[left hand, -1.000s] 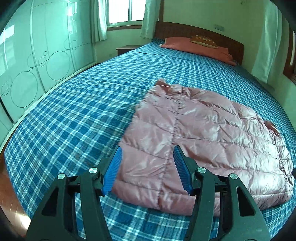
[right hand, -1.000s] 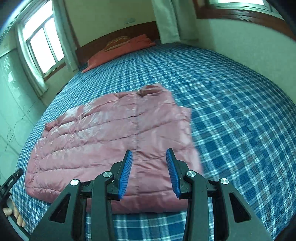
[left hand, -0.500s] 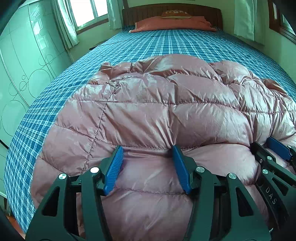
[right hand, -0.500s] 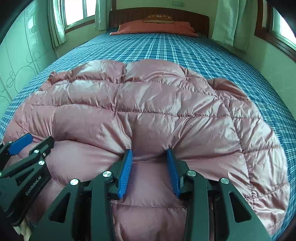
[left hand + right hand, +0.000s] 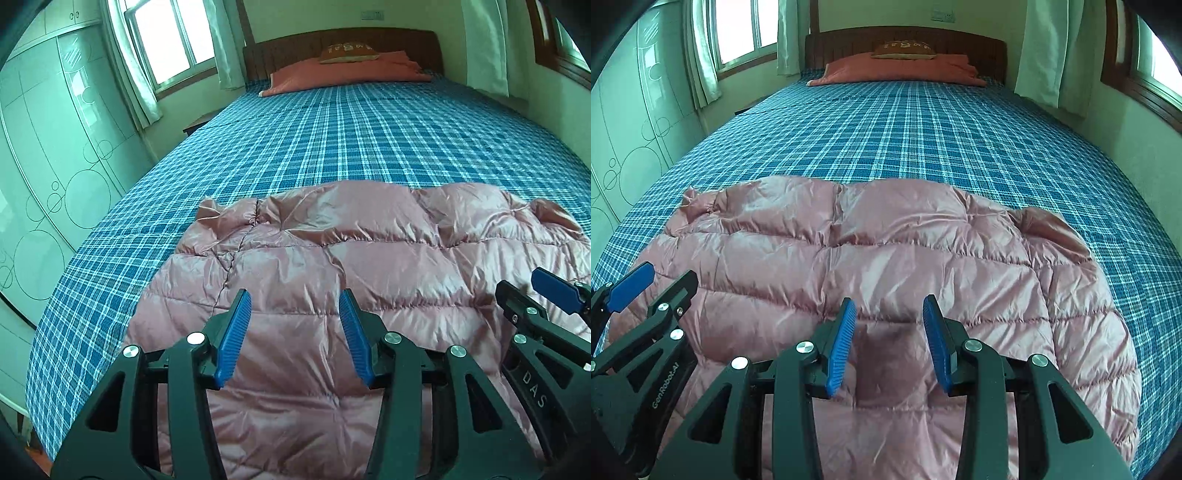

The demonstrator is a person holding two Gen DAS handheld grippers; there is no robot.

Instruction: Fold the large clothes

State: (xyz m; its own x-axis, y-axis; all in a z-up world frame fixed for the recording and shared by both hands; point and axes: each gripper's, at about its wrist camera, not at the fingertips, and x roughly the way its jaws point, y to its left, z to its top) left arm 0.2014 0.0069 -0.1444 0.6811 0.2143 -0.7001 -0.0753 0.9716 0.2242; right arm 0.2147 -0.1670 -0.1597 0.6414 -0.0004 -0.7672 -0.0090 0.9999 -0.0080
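One pink puffer jacket (image 5: 369,266) lies flat on the blue plaid bed (image 5: 332,140), near its foot. We judge that we are between folds; next we must take the near edge and carry it over. Our left gripper (image 5: 293,334) is closing its fingers, nothing pinched. Our right gripper (image 5: 888,334) stands half open, holding nothing.

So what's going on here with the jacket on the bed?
A person is working on a pink puffer jacket with two handheld grippers, side by side at its near edge. The jacket lies on a blue plaid bed, with nothing visibly lifted. The left gripper is closing with jacket fabric between its jaws, though no pinch shows yet. The right gripper is partly open over the fabric. Neither visibly holds the jacket.
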